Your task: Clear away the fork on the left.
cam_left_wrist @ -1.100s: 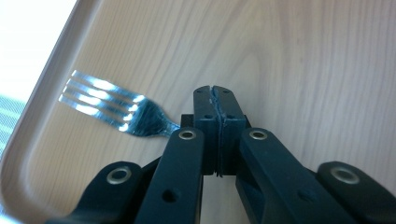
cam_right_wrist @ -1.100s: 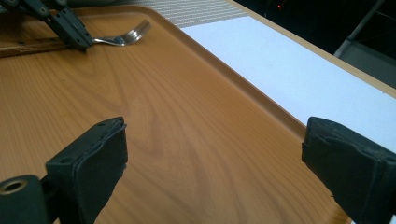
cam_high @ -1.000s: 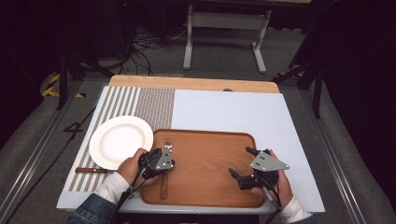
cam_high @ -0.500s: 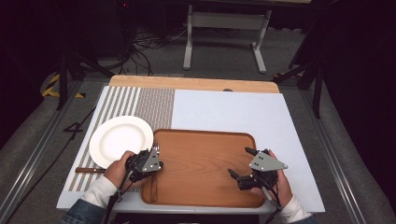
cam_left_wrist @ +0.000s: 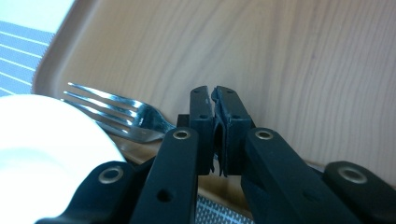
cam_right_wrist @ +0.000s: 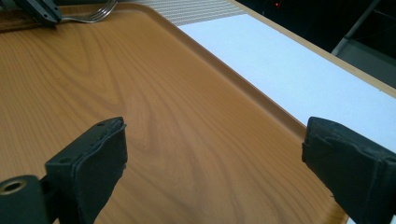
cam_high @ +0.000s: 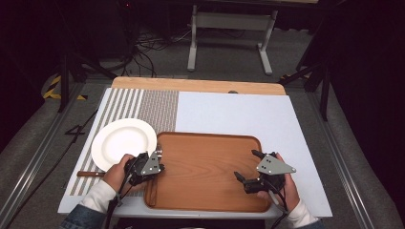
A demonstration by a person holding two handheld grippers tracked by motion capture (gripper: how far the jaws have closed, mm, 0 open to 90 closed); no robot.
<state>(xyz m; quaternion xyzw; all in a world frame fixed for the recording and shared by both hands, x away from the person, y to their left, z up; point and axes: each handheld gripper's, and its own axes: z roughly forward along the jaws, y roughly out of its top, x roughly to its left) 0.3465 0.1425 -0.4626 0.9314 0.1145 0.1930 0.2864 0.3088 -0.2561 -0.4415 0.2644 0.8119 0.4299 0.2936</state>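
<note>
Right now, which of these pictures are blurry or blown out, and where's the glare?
Left gripper view: the white plate is overexposed and soft, the left tool close up is slightly blurred, and the fork tines catch bright glints. Right gripper view: the right tool is out of focus near the lens; the wooden tray is sharper. High view: evenly lit table, dark surroundings.

Brown wood-grain tray (cam_high: pixel 205 167). Plain white plate (cam_high: pixel 123 142). Grey-and-white striped placemat (cam_high: pixel 143 107), finer weave toward its right part. White sheet (cam_high: pixel 239 114) over pale wooden bench (cam_high: pixel 191 85). Silver fork (cam_left_wrist: pixel 116 114). Black tools, left (cam_left_wrist: pixel 214 130) and right (cam_right_wrist: pixel 215 163), each topped by a grey plate.
</note>
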